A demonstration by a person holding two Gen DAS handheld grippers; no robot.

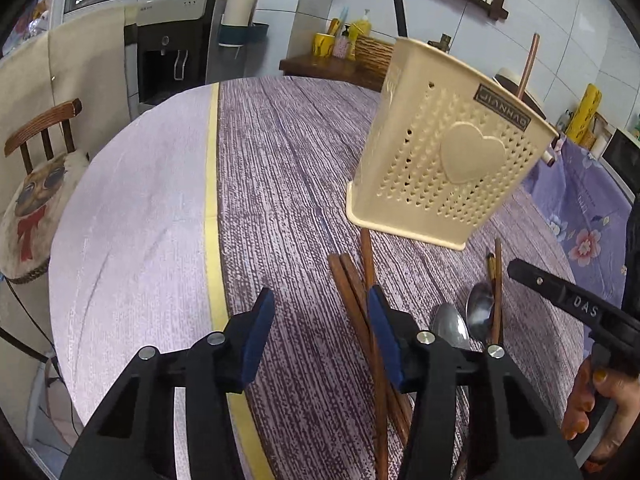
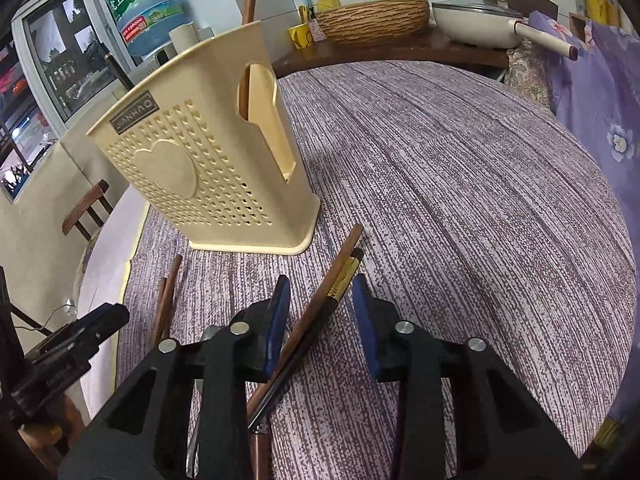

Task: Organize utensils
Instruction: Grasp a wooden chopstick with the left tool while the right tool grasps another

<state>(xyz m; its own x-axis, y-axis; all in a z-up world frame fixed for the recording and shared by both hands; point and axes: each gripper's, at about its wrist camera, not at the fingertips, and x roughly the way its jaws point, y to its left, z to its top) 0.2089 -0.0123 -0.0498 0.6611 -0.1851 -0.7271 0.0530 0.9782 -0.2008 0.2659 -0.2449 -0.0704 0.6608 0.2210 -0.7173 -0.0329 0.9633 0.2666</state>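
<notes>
Left gripper (image 1: 320, 324) sits low center in its own view with the jaws spread wide, nothing between them, just bare tablecloth (image 1: 280, 184). Its right pad (image 1: 382, 332) overlaps a bunch of brown chopsticks (image 1: 352, 288) lying on the cloth, long axis running from the bottom of the frame up toward the holder. Can't tell if the pad actually touches them.

Right gripper (image 2: 320, 312) is also wide open, holding nothing. Between its pads in the right wrist view lie one brown chopstick (image 2: 340, 264) and a dark stick with a gold band (image 2: 345, 278), side by side, both pointing up and right toward the holder's base corner.

Lower right of the left view, two metal spoons (image 1: 478, 312) lie bowls up-frame beside those same two sticks.

The cream holder (image 1: 444, 160) stands upright on the cloth in the upper right of the left view, upper left of the right one. Perforated walls, raised heart on the front, dark label that reads something like "JIANHAO". One brown stick (image 1: 527, 66) pokes out of its top; it shows again through the side cutout (image 2: 256, 92) in the right view.

The right gripper's side, seen from the left camera, reads "DAS" (image 1: 586, 306). Behind the table there's a water jug (image 2: 146, 4) with Chinese writing I can't read.
</notes>
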